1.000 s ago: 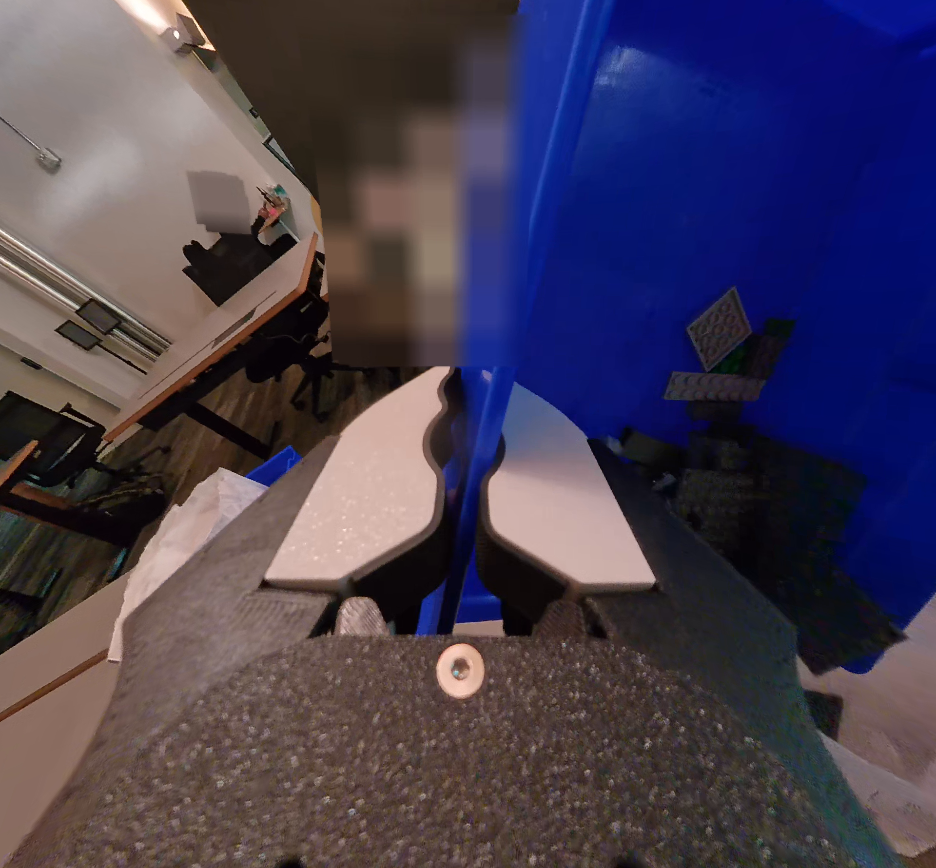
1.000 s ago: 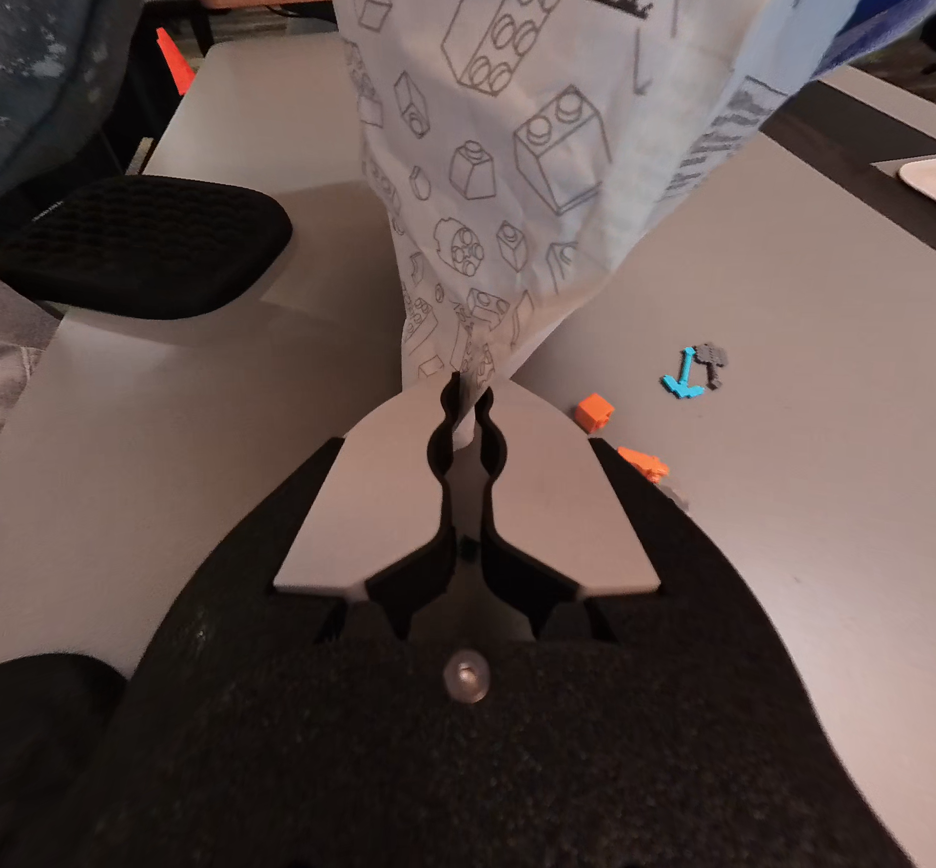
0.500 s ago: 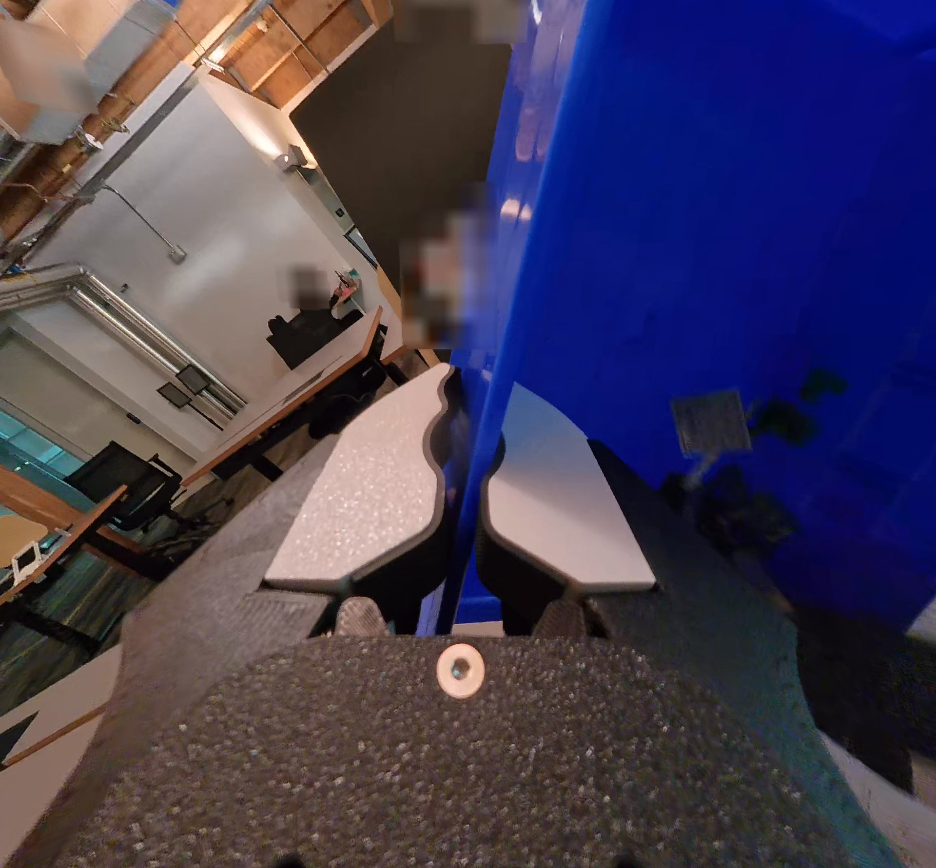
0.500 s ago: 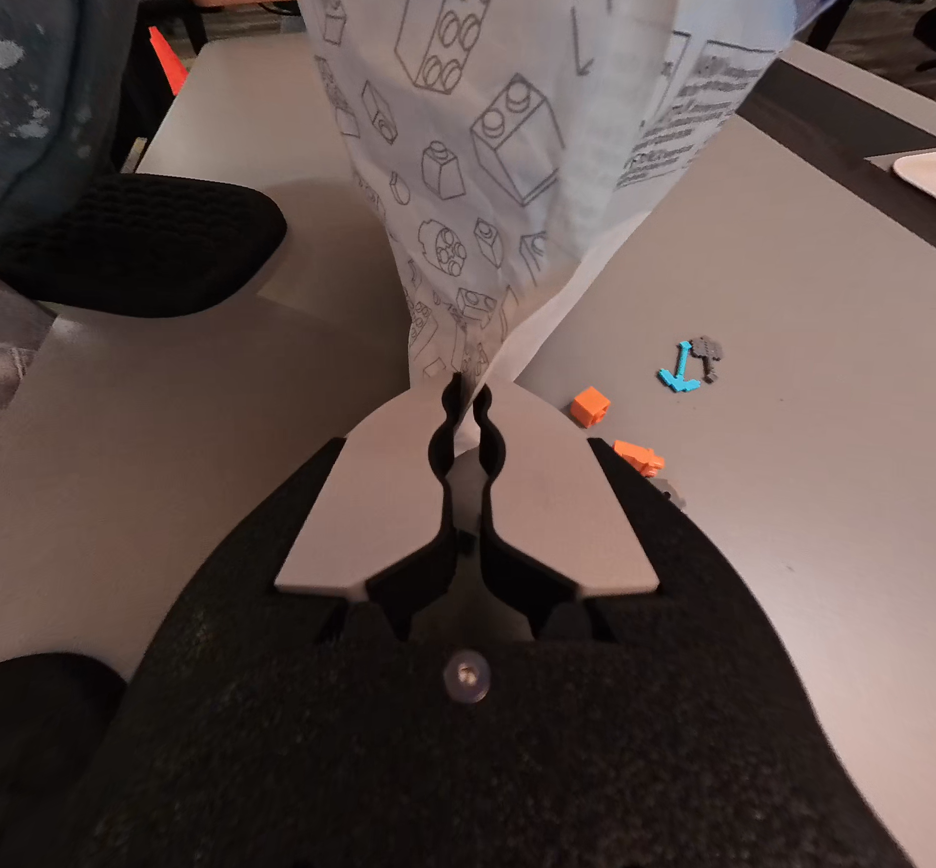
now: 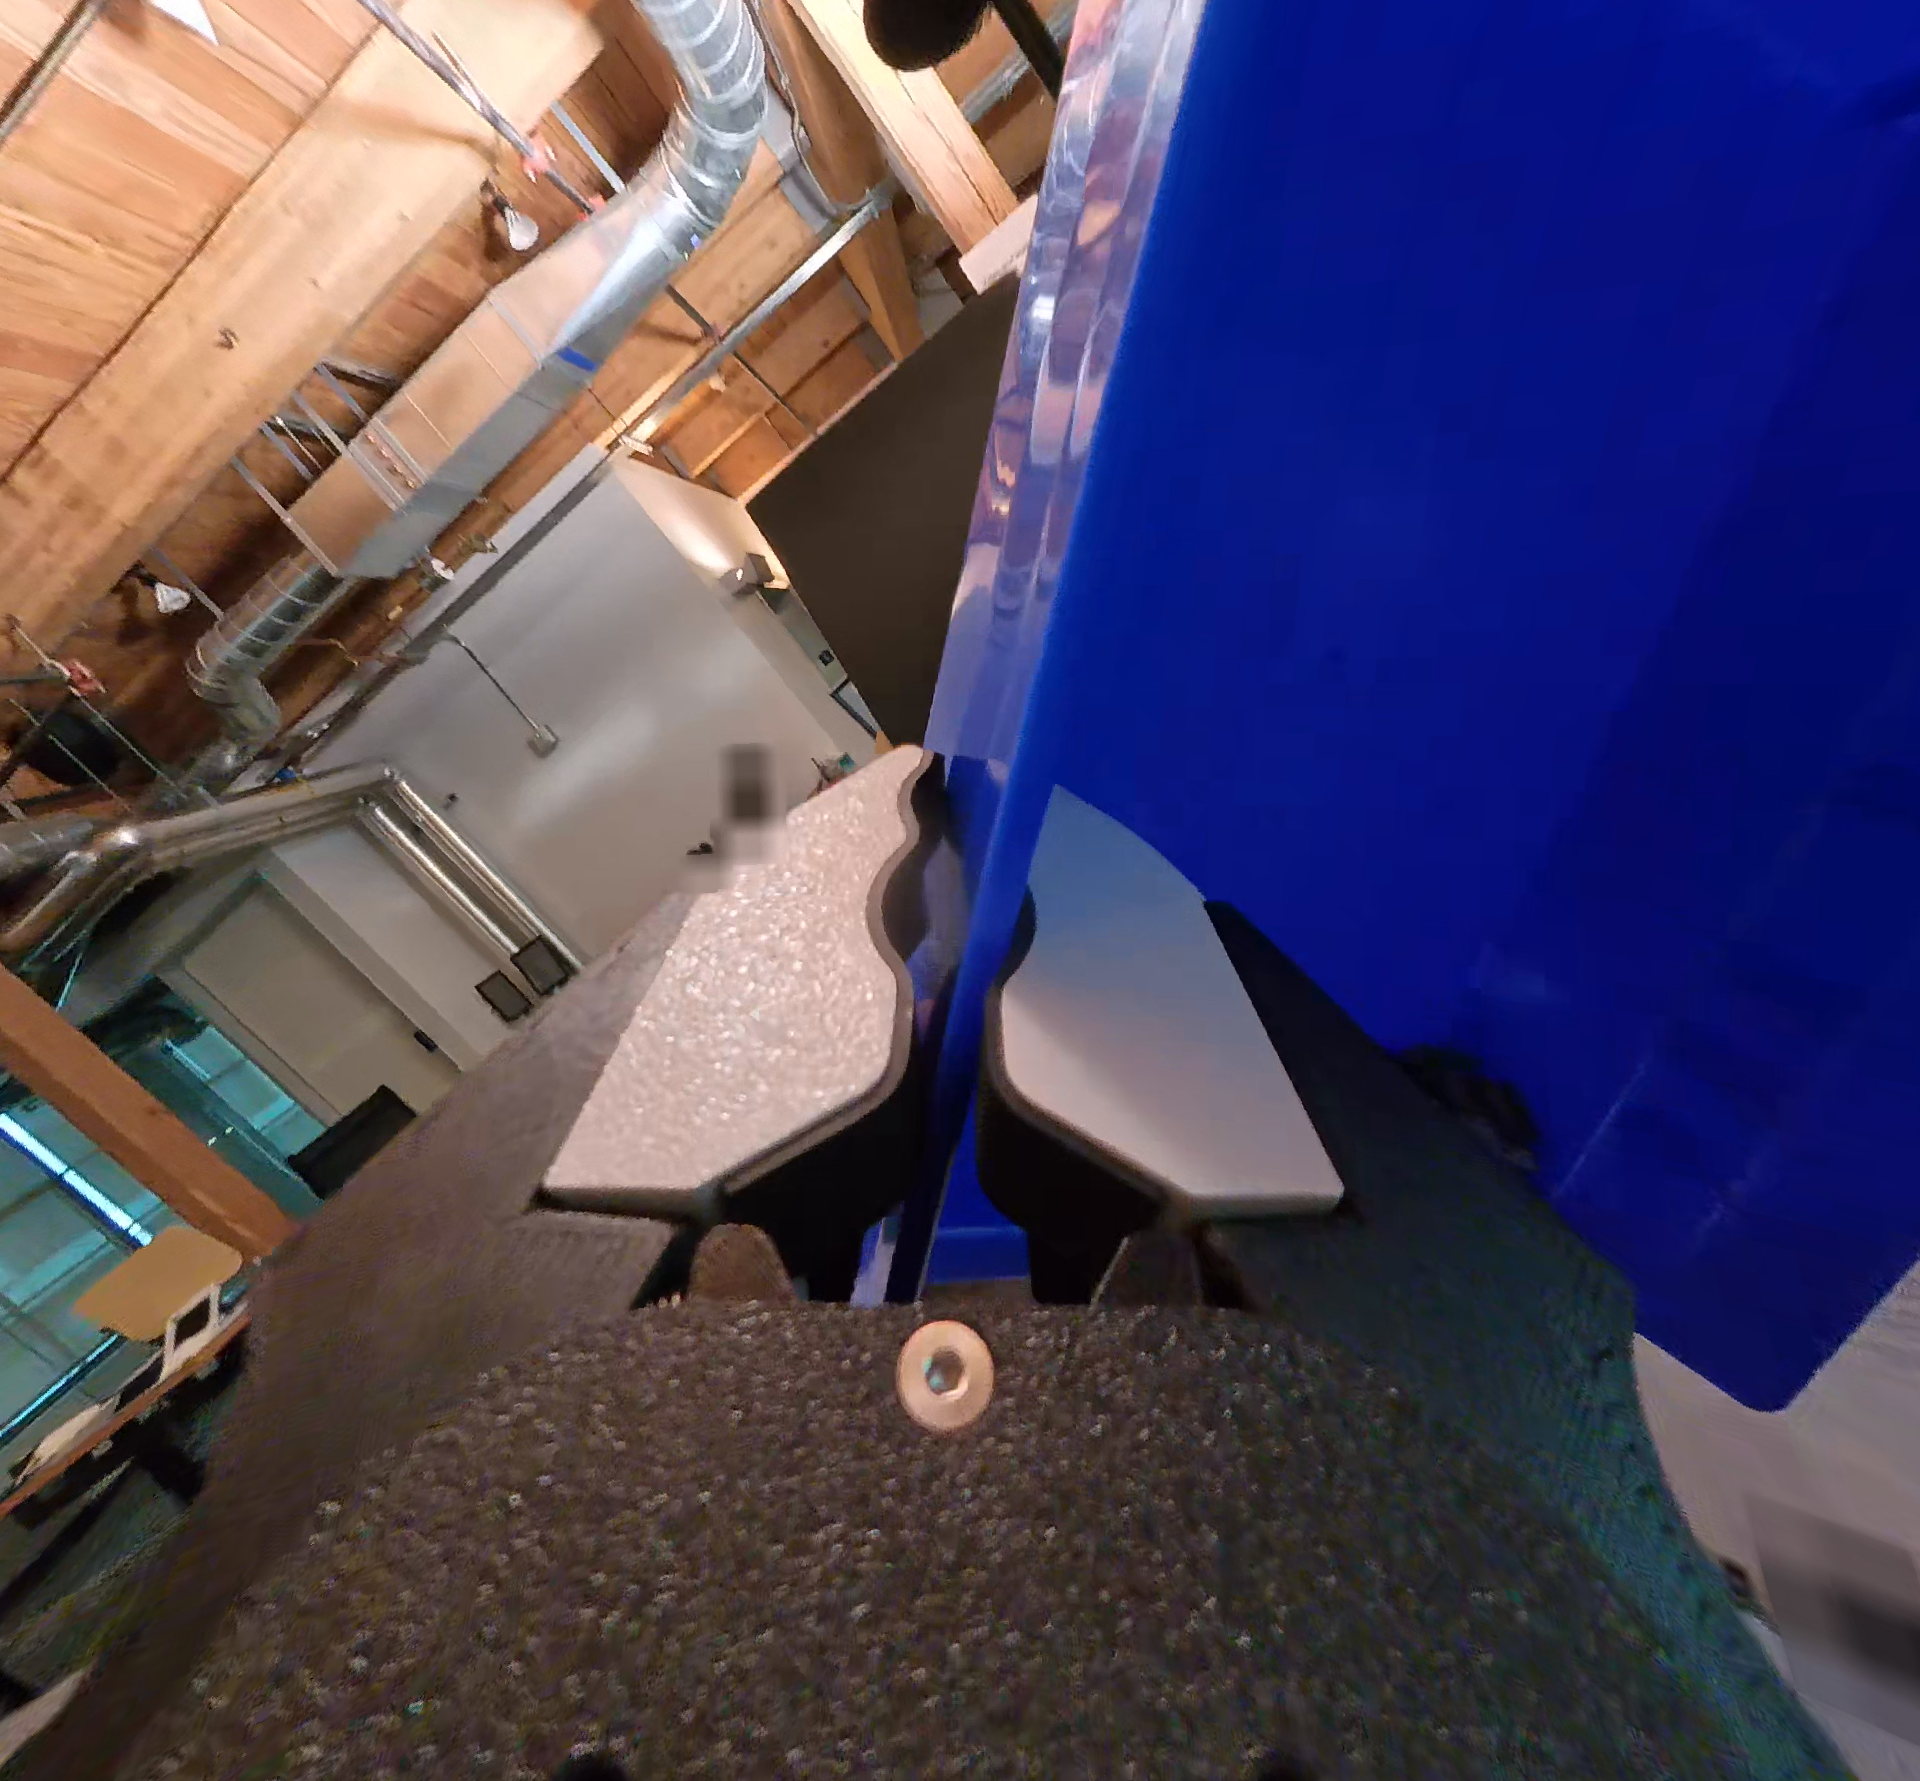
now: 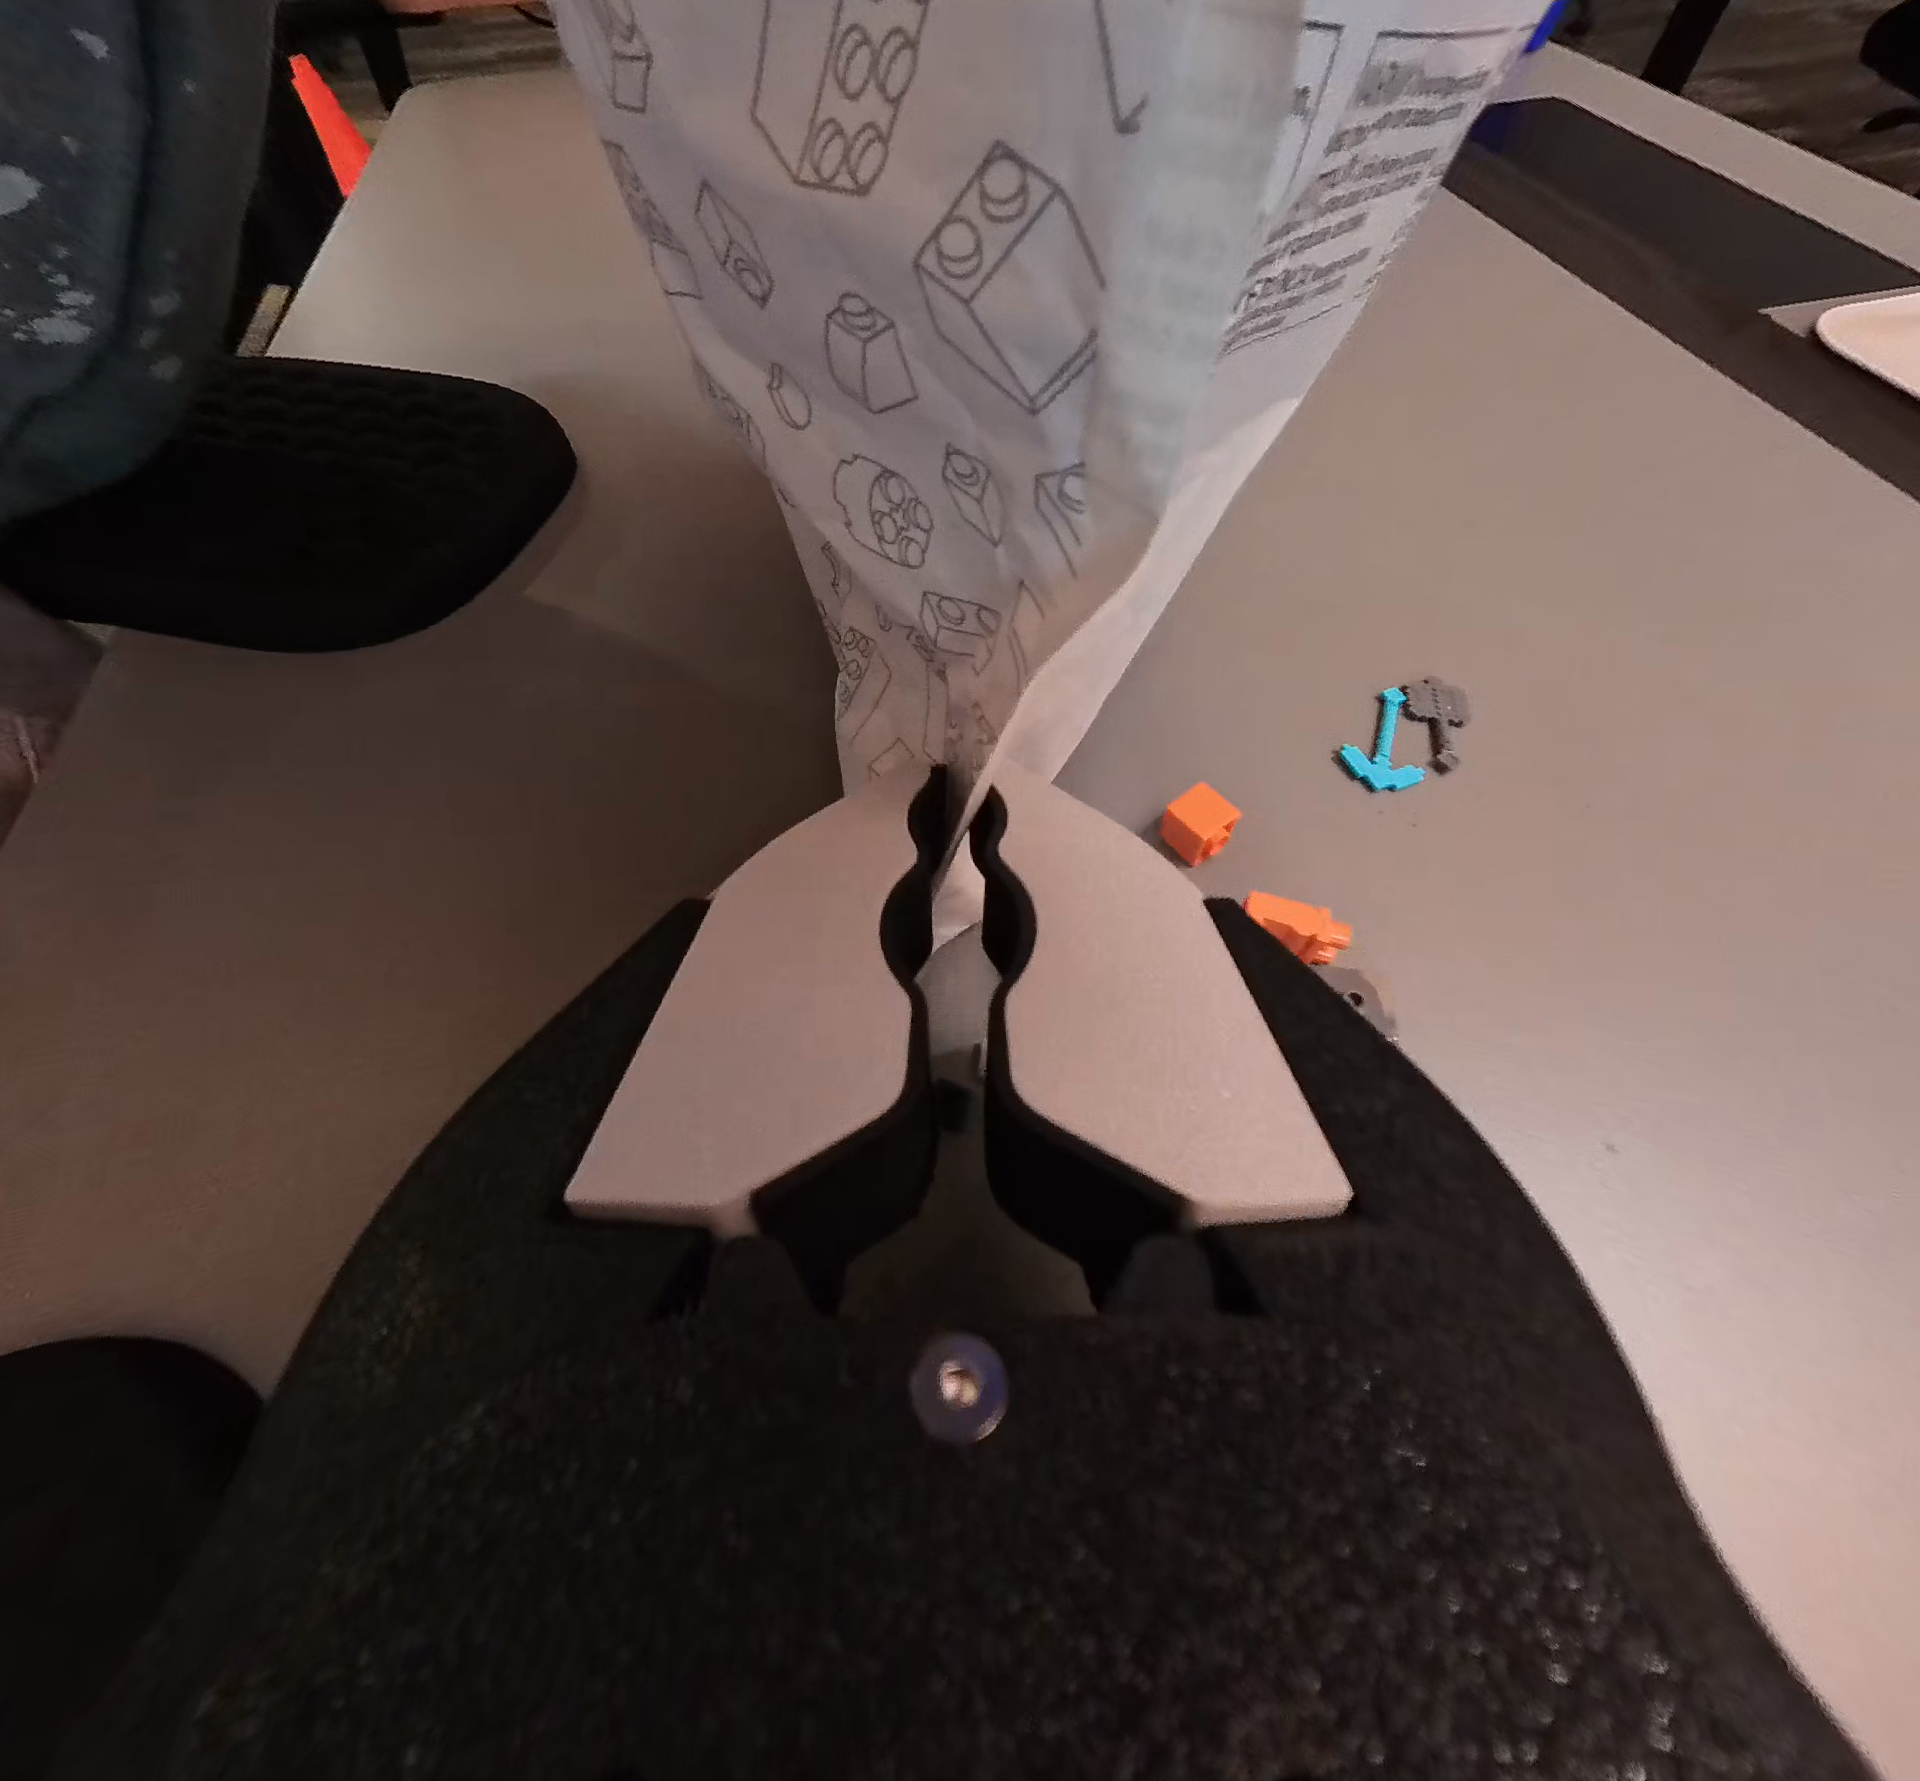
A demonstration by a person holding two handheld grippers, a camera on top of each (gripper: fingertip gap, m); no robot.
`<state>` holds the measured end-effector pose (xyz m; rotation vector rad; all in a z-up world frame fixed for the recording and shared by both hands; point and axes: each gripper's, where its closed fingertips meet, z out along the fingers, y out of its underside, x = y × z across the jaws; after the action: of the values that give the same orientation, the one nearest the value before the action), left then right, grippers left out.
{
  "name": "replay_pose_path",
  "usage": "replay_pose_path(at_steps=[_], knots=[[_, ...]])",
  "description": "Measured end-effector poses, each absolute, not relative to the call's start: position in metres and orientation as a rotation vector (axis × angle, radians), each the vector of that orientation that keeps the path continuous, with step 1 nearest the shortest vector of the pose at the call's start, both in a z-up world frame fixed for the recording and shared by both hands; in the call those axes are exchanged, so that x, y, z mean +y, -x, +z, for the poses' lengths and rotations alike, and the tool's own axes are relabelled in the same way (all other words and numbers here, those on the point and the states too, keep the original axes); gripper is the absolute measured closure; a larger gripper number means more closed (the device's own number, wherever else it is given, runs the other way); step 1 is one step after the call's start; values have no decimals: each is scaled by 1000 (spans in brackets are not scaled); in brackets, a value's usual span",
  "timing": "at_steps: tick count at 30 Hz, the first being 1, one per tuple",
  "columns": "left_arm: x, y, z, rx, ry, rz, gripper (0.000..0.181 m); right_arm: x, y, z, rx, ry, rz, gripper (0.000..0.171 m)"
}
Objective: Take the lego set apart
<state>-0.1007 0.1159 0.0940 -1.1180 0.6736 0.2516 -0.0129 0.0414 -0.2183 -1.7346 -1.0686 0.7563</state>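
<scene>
Pinching the wall of a blue bin (image 5: 1455,588), left gripper (image 5: 961,858) jaws closed on it, right gripper (image 6: 956,796) clamping a printed paper bag (image 6: 935,225) above the table (image 6: 1558,1004), loose lego pieces (image 6: 1200,822) lying just right of it

A wooden ceiling (image 5: 208,204) with beams is overhead, and a silver air duct (image 5: 665,173) runs along it with small spot lamps (image 5: 182,1) nearby. A white wall (image 5: 582,692) stands further back, beside a dark panel (image 5: 883,526). Lower left there is a wooden post (image 5: 125,1097) and a desk (image 5: 125,1399). The grey worktop (image 6: 1558,1004) is matte; a black chair armrest (image 6: 281,505) is beside its edge.
</scene>
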Motion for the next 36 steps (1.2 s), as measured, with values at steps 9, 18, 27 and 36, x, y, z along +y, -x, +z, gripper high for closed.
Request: replay_pose_path(at_steps=[9, 18, 27, 36], knots=[[90, 96, 103, 686, 975, 228, 175, 46, 8, -218, -1040, 1751, 765, 168], [75, 103, 104, 680, 903, 241, 175, 48, 8, -219, -1034, 1755, 766, 168], [97, 114, 111, 707, 1029, 190, 175, 47, 8, -219, -1041, 1750, 764, 168], [197, 141, 113, 798, 1526, 92, 174, 40, 12, -219, -1104, 1706, 742, 168]])
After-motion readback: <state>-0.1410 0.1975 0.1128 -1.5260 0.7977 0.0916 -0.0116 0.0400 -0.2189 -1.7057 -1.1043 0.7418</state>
